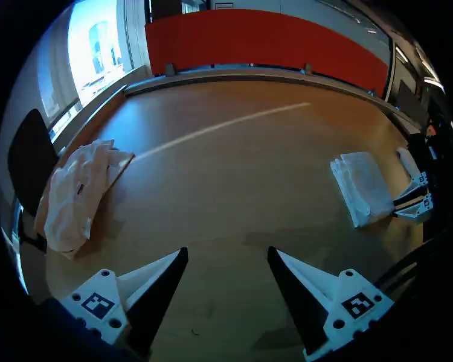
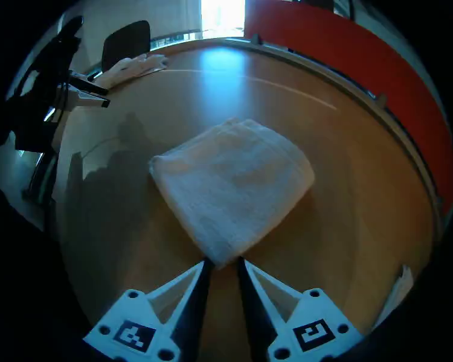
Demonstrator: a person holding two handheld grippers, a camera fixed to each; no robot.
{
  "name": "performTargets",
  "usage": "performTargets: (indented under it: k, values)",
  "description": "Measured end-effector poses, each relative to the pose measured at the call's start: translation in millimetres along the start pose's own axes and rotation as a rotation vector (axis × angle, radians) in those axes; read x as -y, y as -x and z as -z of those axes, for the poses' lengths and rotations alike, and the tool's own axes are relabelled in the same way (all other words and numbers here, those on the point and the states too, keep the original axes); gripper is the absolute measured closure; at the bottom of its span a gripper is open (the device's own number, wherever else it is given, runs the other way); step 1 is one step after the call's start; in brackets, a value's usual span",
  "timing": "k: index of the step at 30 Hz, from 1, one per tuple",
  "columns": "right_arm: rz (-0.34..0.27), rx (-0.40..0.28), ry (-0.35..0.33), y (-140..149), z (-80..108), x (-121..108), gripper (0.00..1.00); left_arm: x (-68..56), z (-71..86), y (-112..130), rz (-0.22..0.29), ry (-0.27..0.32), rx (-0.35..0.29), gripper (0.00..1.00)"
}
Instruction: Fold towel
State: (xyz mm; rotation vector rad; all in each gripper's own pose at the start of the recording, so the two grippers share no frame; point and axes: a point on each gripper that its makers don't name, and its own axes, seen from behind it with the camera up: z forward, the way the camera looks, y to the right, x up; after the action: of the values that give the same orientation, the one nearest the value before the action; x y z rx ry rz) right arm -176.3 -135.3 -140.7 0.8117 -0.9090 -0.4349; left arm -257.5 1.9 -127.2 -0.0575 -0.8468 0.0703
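Left claw point(image 1: 226, 250) hung over bare wood of the bench point(image 1: 238, 163) with its fingers spread wide and nothing between them. Right claw point(image 2: 223, 261) had its fingers drawn close, leaving a narrow gap, and the near corner of the towel point(image 2: 232, 181) sat right in that gap; from where I stood I could not tell whether both fingers pressed on it. That towel lay folded into a thick white square in the middle of the bench, flat, one corner pointing at the right claw. In the left gripper view it lay well off to the right, with the right claw just beside its far edge. Well apart, near the bench's edge, lay a crumpled heap of pale cloth point(image 1: 75, 193), a black chair point(image 1: 30, 163) beside it. Along the far side ran a red panel point(image 1: 263, 42).
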Motion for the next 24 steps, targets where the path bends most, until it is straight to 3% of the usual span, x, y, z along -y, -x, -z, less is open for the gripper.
performTargets:
  k: [8, 18, 24]
  values:
    - [-0.002, -0.004, 0.003, -2.5, 1.2, -0.8, 0.93, -0.6, -1.5, -2.0, -0.005, 0.002, -0.001, 0.02]
    - [-0.015, -0.052, 0.002, -17.0, 4.8, -3.8, 0.95, -2.8, -3.4, -1.8, -0.007, 0.006, 0.001, 0.02]
    - [-0.006, -0.103, 0.013, -41.0, 16.7, -9.8, 0.95, -3.3, -5.1, -5.5, -0.01, 0.007, -0.005, 0.02]
